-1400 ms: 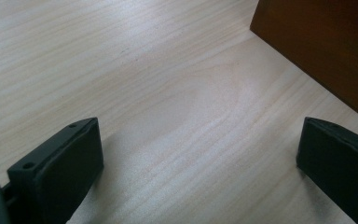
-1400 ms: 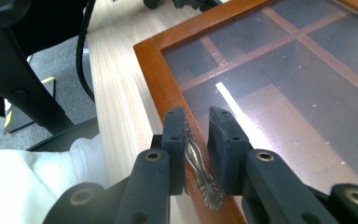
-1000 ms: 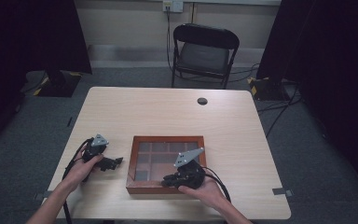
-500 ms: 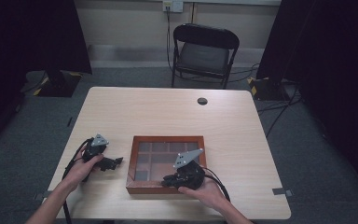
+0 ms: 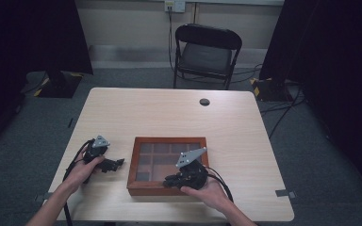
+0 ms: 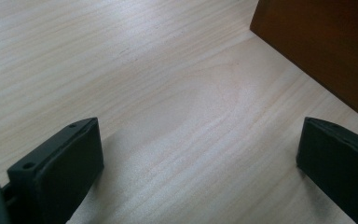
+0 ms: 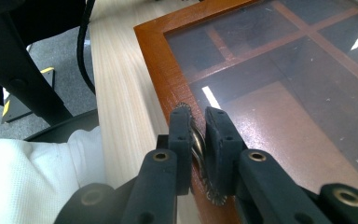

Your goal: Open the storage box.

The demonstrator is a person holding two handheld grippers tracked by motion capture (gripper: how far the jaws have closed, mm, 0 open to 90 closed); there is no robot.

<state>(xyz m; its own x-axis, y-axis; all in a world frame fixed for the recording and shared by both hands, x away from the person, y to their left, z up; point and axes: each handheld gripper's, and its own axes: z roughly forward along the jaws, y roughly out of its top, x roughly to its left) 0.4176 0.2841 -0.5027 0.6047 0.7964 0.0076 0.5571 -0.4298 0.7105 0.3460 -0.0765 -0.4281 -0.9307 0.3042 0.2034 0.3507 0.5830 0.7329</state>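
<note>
Here, in the high view, a wooden box (image 5: pixel 167 165) with a glass lid is being shown near the front edge of the table (image 5: pixel 169 113). The right gripper (image 5: pixel 172 180) is being held at the box's front rim, while the left gripper (image 5: pixel 118 163) is being rested on the table just beside the box's left side.

In the left gripper view, the jaws are being held wide apart over bare tabletop with nothing between them; a corner of the box (image 6: pixel 326 46) is being seen at upper right, apart from the pads.

In the right gripper view, the jaws are being pressed nearly together on a small serrated metal clasp (image 7: pixel 196 144) at the front edge of the lid frame (image 7: pixel 156 60); compartments are being glimpsed through the glass.

The step in hand is judged to be the gripping of the clasp for opening. The next move probably calls for a steady upward pull, with the box being braced by the left gripper against sliding.
</note>
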